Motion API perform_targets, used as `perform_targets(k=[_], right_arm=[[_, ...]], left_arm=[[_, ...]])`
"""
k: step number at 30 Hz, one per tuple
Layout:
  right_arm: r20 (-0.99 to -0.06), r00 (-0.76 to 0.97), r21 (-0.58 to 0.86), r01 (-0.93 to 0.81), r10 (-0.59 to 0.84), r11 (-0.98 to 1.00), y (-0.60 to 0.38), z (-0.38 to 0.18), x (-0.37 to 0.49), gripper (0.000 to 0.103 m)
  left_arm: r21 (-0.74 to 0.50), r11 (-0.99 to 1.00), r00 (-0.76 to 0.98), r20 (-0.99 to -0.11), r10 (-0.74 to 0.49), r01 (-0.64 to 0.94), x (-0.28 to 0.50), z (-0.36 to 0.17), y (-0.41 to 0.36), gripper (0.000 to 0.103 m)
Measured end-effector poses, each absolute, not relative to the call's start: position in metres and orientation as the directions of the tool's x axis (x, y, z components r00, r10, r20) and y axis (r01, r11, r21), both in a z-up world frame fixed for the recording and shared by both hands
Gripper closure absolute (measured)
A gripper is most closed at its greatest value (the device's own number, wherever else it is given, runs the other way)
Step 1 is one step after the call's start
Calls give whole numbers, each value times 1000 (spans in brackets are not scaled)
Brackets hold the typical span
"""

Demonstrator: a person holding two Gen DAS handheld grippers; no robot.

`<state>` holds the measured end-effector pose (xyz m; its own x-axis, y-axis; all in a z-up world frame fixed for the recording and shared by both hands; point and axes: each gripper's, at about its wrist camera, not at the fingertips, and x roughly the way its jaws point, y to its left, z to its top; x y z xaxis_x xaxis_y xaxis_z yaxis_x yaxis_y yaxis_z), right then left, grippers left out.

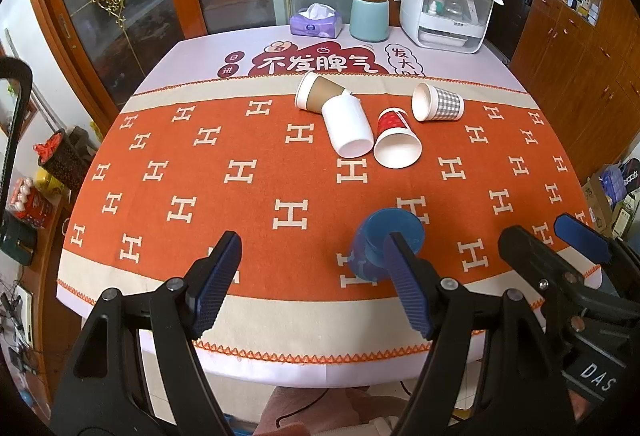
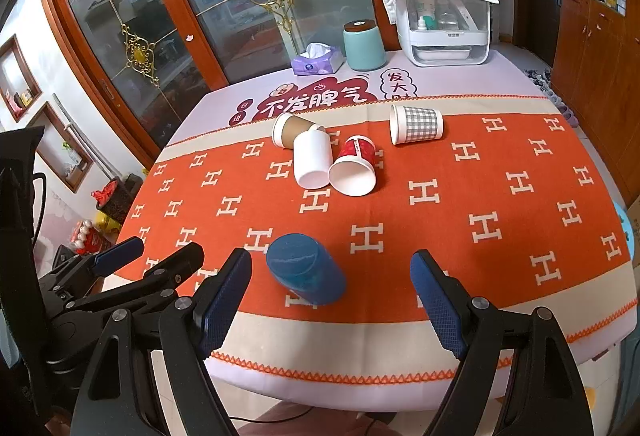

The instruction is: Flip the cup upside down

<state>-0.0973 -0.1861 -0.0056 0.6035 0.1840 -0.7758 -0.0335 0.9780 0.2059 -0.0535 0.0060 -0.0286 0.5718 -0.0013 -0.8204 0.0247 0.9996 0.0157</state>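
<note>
In the left wrist view, the left gripper (image 1: 312, 276) fills the lower part of the frame, its jaws spread wide and holding nothing. Its right finger (image 1: 408, 288) covers part of the blue cup (image 1: 376, 248), which stands upside down, base up, on the orange cloth (image 1: 240, 195) at lower centre; whether finger and cup touch cannot be told. At the lower right edge the right gripper (image 1: 560, 240) is cut off by the frame.

In the right wrist view, the left gripper (image 2: 152, 256) sits at the lower left, partly hidden behind the right one's finger. The blue cup (image 2: 306, 270) stands just right of that finger, between the spread jaws of the right gripper (image 2: 332, 288), which grips nothing.

Above centre, four paper cups lie on their sides: brown (image 2: 292, 129), white (image 2: 312, 161) and red (image 2: 354, 165) huddled together, checked (image 2: 416, 123) apart to the right. The brown cup's base is hidden behind the white one.
</note>
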Motion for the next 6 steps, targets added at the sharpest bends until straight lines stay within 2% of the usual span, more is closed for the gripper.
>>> perform_targets(k=[6], right_arm=[[-782,596,206,-34,185,978,-183,-10,-96,20]], left_arm=[[13,1000,562,-827,-3,23,-49,-36,9,32]])
